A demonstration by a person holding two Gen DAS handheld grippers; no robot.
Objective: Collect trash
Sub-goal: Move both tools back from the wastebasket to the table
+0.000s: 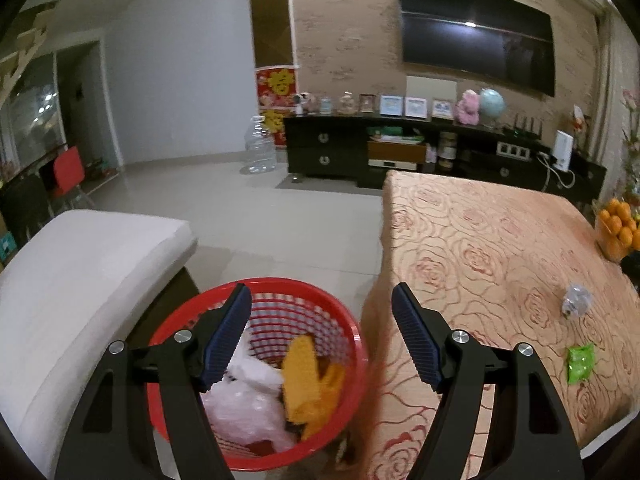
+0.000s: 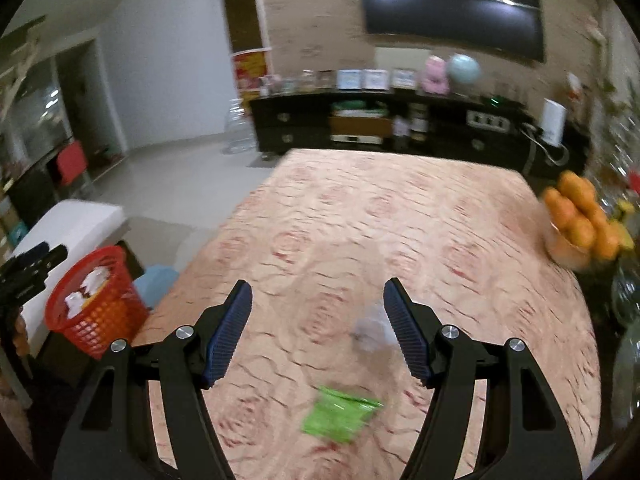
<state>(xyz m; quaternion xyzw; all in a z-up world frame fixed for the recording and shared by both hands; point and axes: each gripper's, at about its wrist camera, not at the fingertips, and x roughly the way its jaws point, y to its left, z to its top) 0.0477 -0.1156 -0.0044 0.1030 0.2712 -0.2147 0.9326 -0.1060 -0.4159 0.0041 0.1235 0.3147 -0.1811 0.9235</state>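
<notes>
Only the left wrist view looks down into the red basket, showing white plastic and a yellow wrapper inside; the left gripper hangs over its rim with jaws spread wide and nothing between them. The right wrist view shows that basket from the side at 9 o'clock, on the floor by the table. The right gripper is wide open too, empty, above the tablecloth. A green packet lies at 6 o'clock and a crumpled clear wrapper, blurred and hard to make out, touches the right finger's edge in the picture. The fruit bowl sits at 3 o'clock, partly cut off. A white sofa stands left of the basket.
</notes>
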